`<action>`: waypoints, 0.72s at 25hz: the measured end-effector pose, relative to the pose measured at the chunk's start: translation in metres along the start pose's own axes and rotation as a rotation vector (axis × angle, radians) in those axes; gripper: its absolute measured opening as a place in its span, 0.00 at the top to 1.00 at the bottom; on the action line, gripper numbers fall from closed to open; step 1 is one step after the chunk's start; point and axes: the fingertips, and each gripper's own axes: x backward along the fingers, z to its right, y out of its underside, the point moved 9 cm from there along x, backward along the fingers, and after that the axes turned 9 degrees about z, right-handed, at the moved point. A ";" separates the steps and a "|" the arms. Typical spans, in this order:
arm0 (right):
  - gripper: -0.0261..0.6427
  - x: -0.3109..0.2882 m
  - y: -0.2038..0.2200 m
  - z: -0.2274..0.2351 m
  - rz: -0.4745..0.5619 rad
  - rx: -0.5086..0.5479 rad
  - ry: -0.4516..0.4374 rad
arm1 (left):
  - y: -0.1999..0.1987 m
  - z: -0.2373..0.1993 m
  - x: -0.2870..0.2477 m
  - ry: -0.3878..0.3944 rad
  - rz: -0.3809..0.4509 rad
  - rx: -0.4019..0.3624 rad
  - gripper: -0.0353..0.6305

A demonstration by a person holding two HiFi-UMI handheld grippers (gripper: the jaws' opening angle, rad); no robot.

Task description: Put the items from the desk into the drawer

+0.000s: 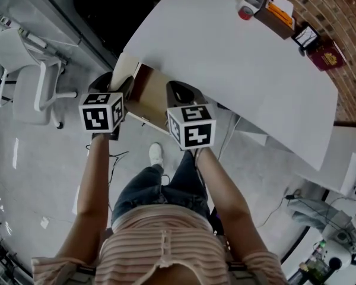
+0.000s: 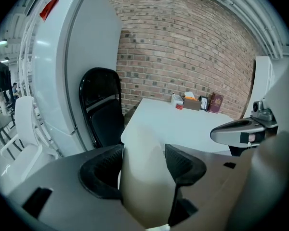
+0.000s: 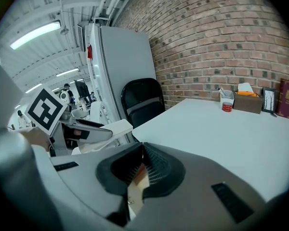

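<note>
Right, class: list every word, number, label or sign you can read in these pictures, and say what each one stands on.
No text here can be read.
Maroon booklet: gold emblem, lettering too blurred to read.
Red tag on the white panel: too small to read.
Red and white cup: any label is too small to read.
Marker cubes: black-and-white square patterns, no letters.

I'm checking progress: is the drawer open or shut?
Open: the drawer juts out from under the desk, brown inside showing, with the left gripper clamped on its pale front.
</note>
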 end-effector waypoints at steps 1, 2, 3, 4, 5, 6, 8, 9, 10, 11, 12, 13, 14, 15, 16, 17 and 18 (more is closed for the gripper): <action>0.94 0.002 0.003 -0.004 -0.003 -0.001 0.004 | 0.005 -0.001 0.004 0.002 -0.004 0.001 0.52; 0.94 0.003 0.006 -0.007 -0.005 -0.003 0.008 | 0.009 -0.002 0.008 0.006 -0.008 0.001 0.52; 0.94 0.005 0.009 -0.010 -0.006 -0.005 0.011 | 0.014 -0.003 0.011 0.010 -0.014 0.001 0.52; 0.94 0.006 0.012 -0.014 -0.009 -0.008 0.015 | 0.018 -0.004 0.014 0.015 -0.021 0.001 0.52; 0.94 0.008 0.015 -0.017 -0.011 -0.011 0.018 | 0.023 -0.005 0.016 0.022 -0.029 0.001 0.52; 0.94 0.009 0.019 -0.020 -0.015 -0.015 0.023 | 0.027 -0.005 0.018 0.031 -0.038 0.000 0.52; 0.94 0.013 0.026 -0.024 -0.023 -0.022 0.033 | 0.035 -0.004 0.021 0.054 -0.050 -0.002 0.52; 0.94 0.016 0.030 -0.024 -0.028 -0.025 0.038 | 0.039 -0.003 0.021 0.063 -0.053 -0.003 0.52; 0.94 0.019 0.035 -0.024 -0.035 -0.029 0.042 | 0.042 -0.001 0.022 0.069 -0.056 -0.006 0.52; 0.94 0.022 0.040 -0.023 -0.043 -0.035 0.047 | 0.045 0.001 0.021 0.073 -0.061 -0.010 0.52; 0.94 0.025 0.044 -0.022 -0.052 -0.043 0.051 | 0.048 0.003 0.020 0.079 -0.067 -0.014 0.52; 0.94 0.027 0.049 -0.020 -0.061 -0.052 0.055 | 0.050 0.004 0.017 0.087 -0.075 -0.016 0.52; 0.94 0.029 0.053 -0.019 -0.071 -0.059 0.057 | 0.052 0.006 0.014 0.095 -0.083 -0.019 0.52; 0.94 0.029 0.056 -0.017 -0.081 -0.066 0.060 | 0.054 0.007 0.010 0.103 -0.093 -0.021 0.52; 0.94 0.028 0.060 -0.015 -0.090 -0.072 0.063 | 0.057 0.008 0.006 0.109 -0.103 -0.023 0.52; 0.94 0.027 0.064 -0.013 -0.097 -0.077 0.067 | 0.060 0.009 0.002 0.114 -0.113 -0.025 0.52; 0.94 0.024 0.067 -0.010 -0.103 -0.082 0.070 | 0.063 0.010 -0.003 0.118 -0.122 -0.028 0.52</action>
